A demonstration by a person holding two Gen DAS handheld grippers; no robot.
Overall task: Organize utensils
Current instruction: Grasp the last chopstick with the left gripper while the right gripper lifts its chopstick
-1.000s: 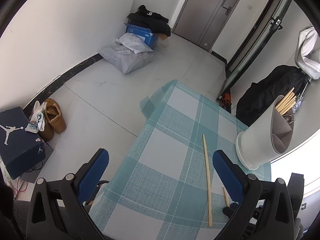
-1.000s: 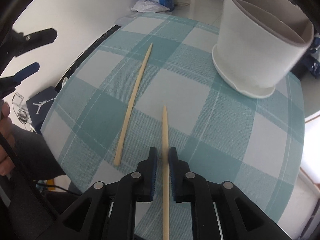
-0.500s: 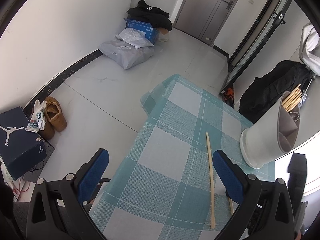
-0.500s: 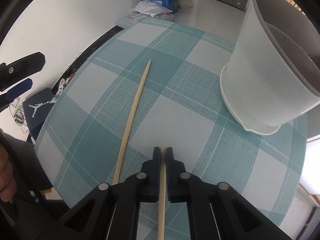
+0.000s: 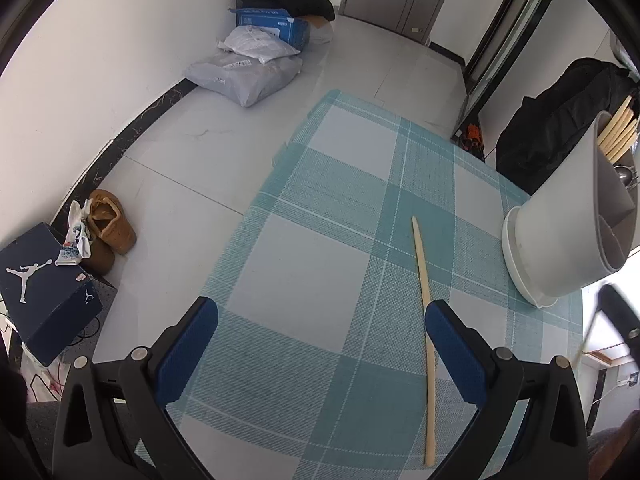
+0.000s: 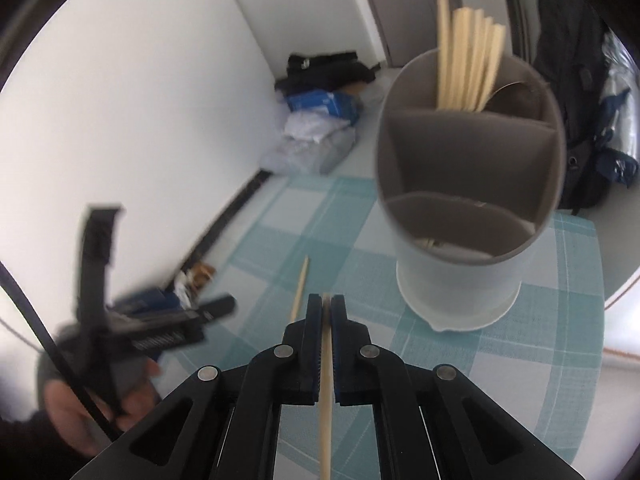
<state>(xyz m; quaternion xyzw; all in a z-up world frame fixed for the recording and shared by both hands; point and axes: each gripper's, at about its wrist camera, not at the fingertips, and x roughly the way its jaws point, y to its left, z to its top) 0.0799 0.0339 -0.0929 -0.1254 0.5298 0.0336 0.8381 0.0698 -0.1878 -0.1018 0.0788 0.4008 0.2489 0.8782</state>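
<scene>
Lifted off the checked tablecloth (image 6: pixel 472 364) since a second ago, the held chopstick (image 6: pixel 325 380) is now riding in the right gripper (image 6: pixel 327 312), whose blue pads have gone from slightly apart around it to clamping it tight; its tip is just poking out past the fingertips. That gripper is tilting up toward the white utensil holder (image 6: pixel 460 280), which is filling far more of the right wrist view than before, its grey dividers and open compartments facing the camera. A bundle of chopsticks (image 6: pixel 468 60) is standing in the holder's far compartment.

On the cloth, to the left of the holder, the second chopstick (image 5: pixel 425 320) is lying flat, its pointed end aiming away. The left gripper (image 5: pixel 320 344) is hovering over the cloth on that same side of the holder, its blue fingers (image 5: pixel 188 344) standing wide apart and gripping nothing; the right finger is overlapping the middle of the lying chopstick in the left wrist view. A person's hand (image 6: pixel 92 408) is holding that gripper's handle.
</scene>
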